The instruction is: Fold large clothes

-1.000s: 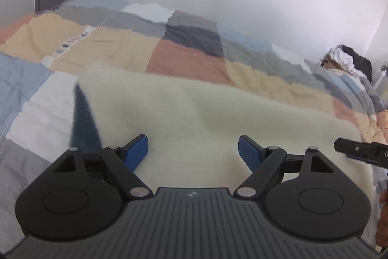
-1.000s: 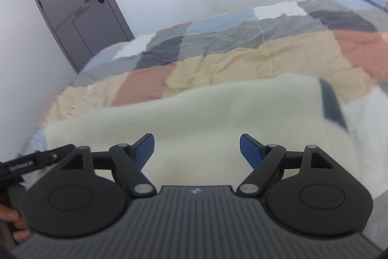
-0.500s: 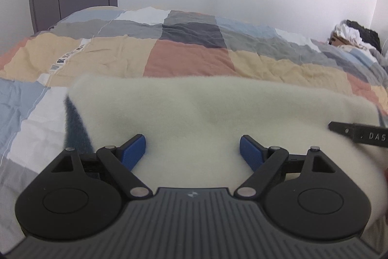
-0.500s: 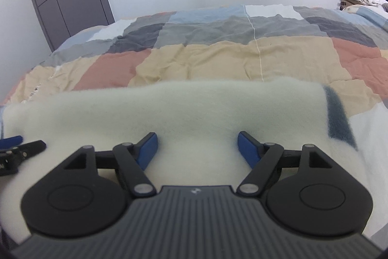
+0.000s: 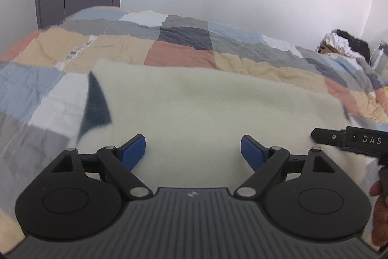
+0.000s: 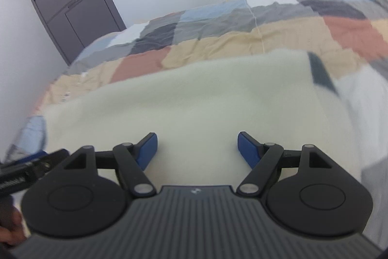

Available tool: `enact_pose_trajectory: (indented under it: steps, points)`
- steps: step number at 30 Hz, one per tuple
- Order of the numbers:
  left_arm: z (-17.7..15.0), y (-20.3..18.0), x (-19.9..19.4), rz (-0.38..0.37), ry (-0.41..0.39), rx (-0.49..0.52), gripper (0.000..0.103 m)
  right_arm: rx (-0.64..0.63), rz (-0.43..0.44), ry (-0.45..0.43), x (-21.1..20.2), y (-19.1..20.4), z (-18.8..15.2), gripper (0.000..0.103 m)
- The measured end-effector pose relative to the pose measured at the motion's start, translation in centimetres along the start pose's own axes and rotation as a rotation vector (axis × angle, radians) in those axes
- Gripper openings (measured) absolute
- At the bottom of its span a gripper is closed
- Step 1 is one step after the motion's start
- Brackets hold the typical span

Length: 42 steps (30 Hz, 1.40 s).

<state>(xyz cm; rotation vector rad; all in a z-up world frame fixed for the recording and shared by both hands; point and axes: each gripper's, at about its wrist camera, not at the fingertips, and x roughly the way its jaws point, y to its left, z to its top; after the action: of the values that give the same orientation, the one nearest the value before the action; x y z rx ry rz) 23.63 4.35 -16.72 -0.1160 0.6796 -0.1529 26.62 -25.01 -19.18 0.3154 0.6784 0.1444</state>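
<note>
Compared with a second ago, both views are tilted another way and the cream fleece garment [image 5: 218, 108] looks the same: it lies flat and spread on the patchwork bed [image 5: 179, 52], with its dark blue strip [image 5: 94, 106] at one end. No edge is lifted or turned over, so I judge that the fold is not yet started and the hands are only lining up over the near edge of the garment.

The left gripper [image 5: 193, 149] is wide open with nothing between its blue pads, pointing down at a slant over the garment. The right gripper [image 6: 197, 148] is also open and empty, a little narrower, and slants down too. Each gripper shows at the edge of the other's view, so they are side by side above the garment.
</note>
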Motion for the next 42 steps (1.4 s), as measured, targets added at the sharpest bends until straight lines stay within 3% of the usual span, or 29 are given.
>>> enact_pose_trajectory:
  steps: [4, 7, 11, 14, 19, 24, 27, 30, 34, 36, 40, 42]
  points:
    - [-1.5, 0.2, -2.2, -0.088, 0.029, -0.105, 0.089, 0.060, 0.076, 0.025, -1.9, 0.5, -0.9, 0.076]
    - [-3.4, 0.9, -1.9, -0.161, 0.102, -0.225, 0.089, 0.113, 0.117, 0.043, -2.6, 0.4, -1.8, 0.076]
    - [-5.2, 2.6, 0.1, -0.205, 0.221, -0.407, 0.089, 0.199, 0.149, 0.066, -3.0, 0.0, -2.9, 0.076]
    - [-5.9, 4.3, 1.2, -0.216, 0.249, -0.549, 0.089, 0.239, 0.161, 0.075, -3.2, -0.2, -3.5, 0.076]
    - [-7.4, 7.3, 1.8, -0.276, 0.237, -0.815, 0.089, 0.339, 0.229, 0.161, -2.8, -0.6, -5.0, 0.076]
    - [-9.5, 10.3, 1.9, -0.301, 0.158, -1.100, 0.089, 0.476, 0.330, 0.256, -0.9, -0.9, -6.7, 0.077]
    - [-10.7, 11.9, 2.2, -0.315, 0.105, -1.243, 0.088, 0.510, 0.352, 0.248, -0.3, -0.7, -6.8, 0.101]
    - [-10.6, 12.4, 2.5, -0.322, 0.072, -1.275, 0.087, 0.606, 0.375, 0.240, 0.7, -1.5, -6.8, 0.103]
    - [-10.1, 12.2, 2.9, -0.301, 0.064, -1.236, 0.086, 0.818, 0.366, 0.178, 1.6, -4.0, -7.5, 0.103]
    - [-9.7, 13.1, 2.8, -0.271, 0.062, -1.208, 0.074, 0.884, 0.321, 0.115, 1.5, -5.2, -7.5, 0.103]
    - [-8.9, 12.7, 2.6, -0.232, 0.048, -1.131, 0.062, 1.008, 0.292, -0.015, 1.1, -7.9, -7.4, 0.101]
    - [-8.2, 13.1, 2.5, -0.212, 0.034, -1.077, 0.057, 1.050, 0.293, -0.024, 1.6, -8.7, -7.4, 0.101]
